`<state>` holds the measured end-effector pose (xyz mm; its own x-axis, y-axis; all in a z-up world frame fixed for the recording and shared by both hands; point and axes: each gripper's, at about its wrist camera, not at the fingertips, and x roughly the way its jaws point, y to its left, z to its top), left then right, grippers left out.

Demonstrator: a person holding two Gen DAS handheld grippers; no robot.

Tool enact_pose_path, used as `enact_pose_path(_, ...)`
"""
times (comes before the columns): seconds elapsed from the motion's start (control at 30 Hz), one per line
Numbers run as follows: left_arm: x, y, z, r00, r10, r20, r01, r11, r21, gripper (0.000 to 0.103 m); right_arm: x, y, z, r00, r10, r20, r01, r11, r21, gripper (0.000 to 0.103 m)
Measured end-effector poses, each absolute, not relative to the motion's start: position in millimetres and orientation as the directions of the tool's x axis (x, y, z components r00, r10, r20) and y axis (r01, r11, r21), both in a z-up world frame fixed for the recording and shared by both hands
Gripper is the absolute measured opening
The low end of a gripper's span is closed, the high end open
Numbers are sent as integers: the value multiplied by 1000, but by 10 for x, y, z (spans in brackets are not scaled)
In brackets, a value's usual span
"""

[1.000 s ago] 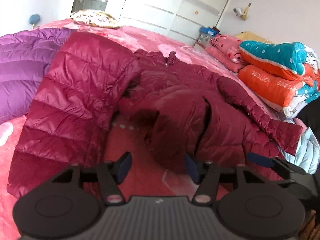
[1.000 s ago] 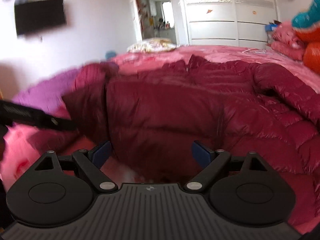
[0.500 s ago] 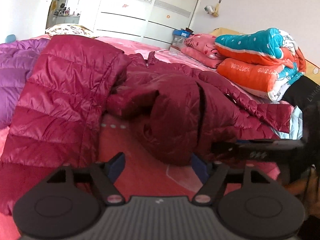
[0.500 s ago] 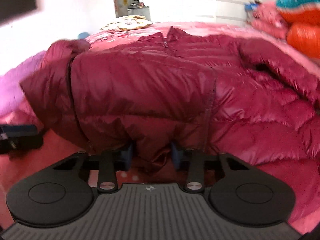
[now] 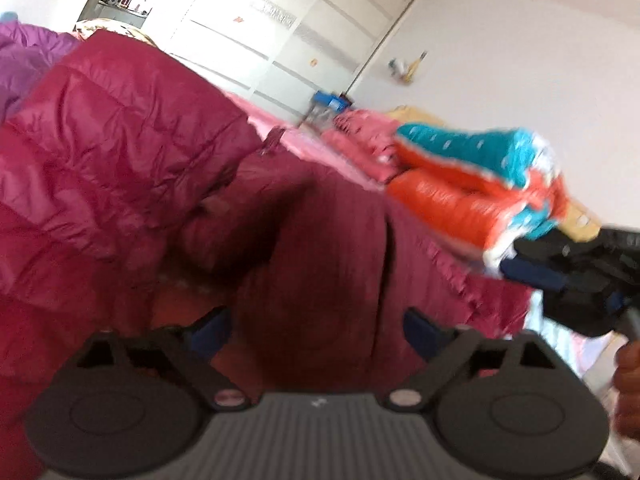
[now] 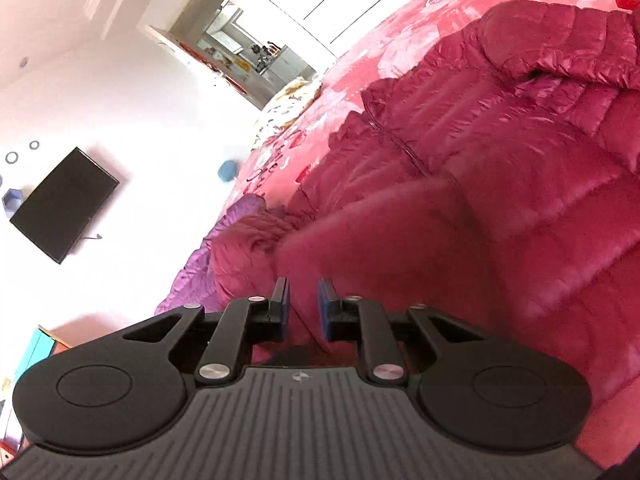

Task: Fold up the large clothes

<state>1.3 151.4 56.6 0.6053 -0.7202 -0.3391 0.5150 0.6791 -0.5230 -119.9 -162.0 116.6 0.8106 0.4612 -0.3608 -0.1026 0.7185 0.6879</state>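
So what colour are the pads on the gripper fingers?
Blue pads, clearest in the right wrist view.

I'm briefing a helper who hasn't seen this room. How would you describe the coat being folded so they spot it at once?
Find the bed with the pink cover. Across it sprawls the maroon down coat, glossy and quilted in horizontal bands, its hem pinched by the right gripper. The purple coat beside it is lilac, and the folded quilts are orange and teal.
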Motion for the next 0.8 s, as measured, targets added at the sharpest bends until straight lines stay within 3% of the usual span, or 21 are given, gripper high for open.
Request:
enact_pose_path(0.1, 76, 1474, 567, 601, -731, -322, 531, 667, -523, 96, -1194, -1551, 1117, 807, 459, -372, -103, 730, 676, 27)
enact_pose_path(0.13, 97, 1449, 562, 593, -737, -323, 536, 661, -525, 96, -1154, -1542, 1103, 808, 443, -388, -88, 742, 665, 40)
enact_pose_path(0.17, 111, 1417, 546, 576, -747, -333, 544, 654, -526, 96, -1156, -1547, 1074, 811, 422, -405, -67, 755, 653, 65)
enact_pose_path(0.23, 112, 1359, 511, 537, -762, -361, 568, 643, -514, 96, -1185, -1574, 1022, 817, 401, -414, -47, 762, 646, 87)
enact_pose_path(0.27, 101, 1310, 490, 504, -778, -376, 587, 627, -512, 95, -1205, -1590, 1007, 822, 391, -414, -40, 765, 643, 91)
enact_pose_path(0.37, 49, 1196, 477, 438, -812, -387, 627, 584, -515, 95, -1185, -1640, 967, 835, 345, -428, -4, 783, 622, 100)
enact_pose_path(0.5, -29, 1055, 471, 323, -866, -382, 684, 493, -537, 96, -1280, -1710, 954, 847, 303, -438, 30, 793, 608, 102)
enact_pose_path(0.63, -167, 853, 440, 207, -877, -434, 747, 428, -509, 96, -1345, -1733, 985, 858, 267, -439, 49, 808, 587, 103)
enact_pose_path(0.8, -292, 793, 489, 176, -889, -422, 771, 391, -502, 90, -1381, -1722, 998, 871, 208, -444, 70, 843, 533, 103)
